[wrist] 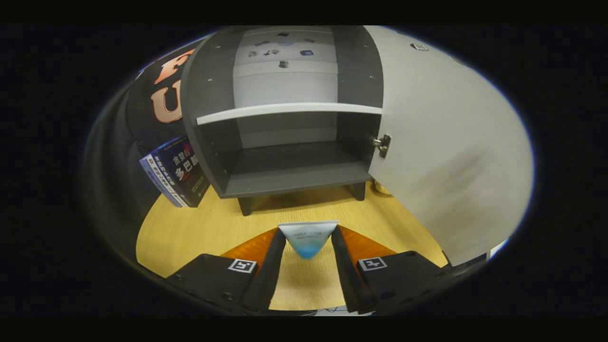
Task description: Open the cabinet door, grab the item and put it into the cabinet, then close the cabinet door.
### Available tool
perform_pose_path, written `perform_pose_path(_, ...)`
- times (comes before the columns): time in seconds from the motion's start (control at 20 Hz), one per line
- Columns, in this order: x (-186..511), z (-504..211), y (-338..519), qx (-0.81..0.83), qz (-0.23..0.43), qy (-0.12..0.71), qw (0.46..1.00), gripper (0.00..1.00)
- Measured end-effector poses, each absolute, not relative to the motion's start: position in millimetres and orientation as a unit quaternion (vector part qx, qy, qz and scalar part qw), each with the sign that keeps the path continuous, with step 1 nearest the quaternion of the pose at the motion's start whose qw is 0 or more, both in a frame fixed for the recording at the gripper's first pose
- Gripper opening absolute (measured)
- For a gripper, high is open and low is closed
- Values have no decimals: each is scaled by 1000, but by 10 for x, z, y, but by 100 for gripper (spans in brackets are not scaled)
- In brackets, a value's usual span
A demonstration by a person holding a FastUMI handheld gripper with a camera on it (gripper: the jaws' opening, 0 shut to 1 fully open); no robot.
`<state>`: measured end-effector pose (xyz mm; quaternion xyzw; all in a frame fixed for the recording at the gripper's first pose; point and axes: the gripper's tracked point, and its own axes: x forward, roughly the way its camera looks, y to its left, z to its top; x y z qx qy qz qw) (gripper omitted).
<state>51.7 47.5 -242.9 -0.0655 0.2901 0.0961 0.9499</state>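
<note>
A small pale packet (308,239) with a blue lower part sits pinched between the two fingers of the gripper (308,237), raised over the wooden table. Beyond it stands a dark grey cabinet (289,175) with one white shelf, its light grey door (441,142) swung open to the right.

I am looking into a staged recording booth, not a real home. A black cloth wall (142,128) is hanging close behind a small dark cabinet (285,142) standing on a bare light wooden tabletop (190,228). Square printed marker tags are sitting on the cabinet's open pale door (451,152), and a lone book (175,173) is leaning against the cabinet's side like a prop.
</note>
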Motion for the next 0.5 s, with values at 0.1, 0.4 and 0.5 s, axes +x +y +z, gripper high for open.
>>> perform_pose_path(0.1, 544, -2135, 620, -50, 108, 281, 952, 64)
perform_pose_path(0.4, 818, -1232, 968, -58, 136, 235, 961, 63)
perform_pose_path(0.5, 955, -991, 1058, -65, 137, 222, 963, 64)
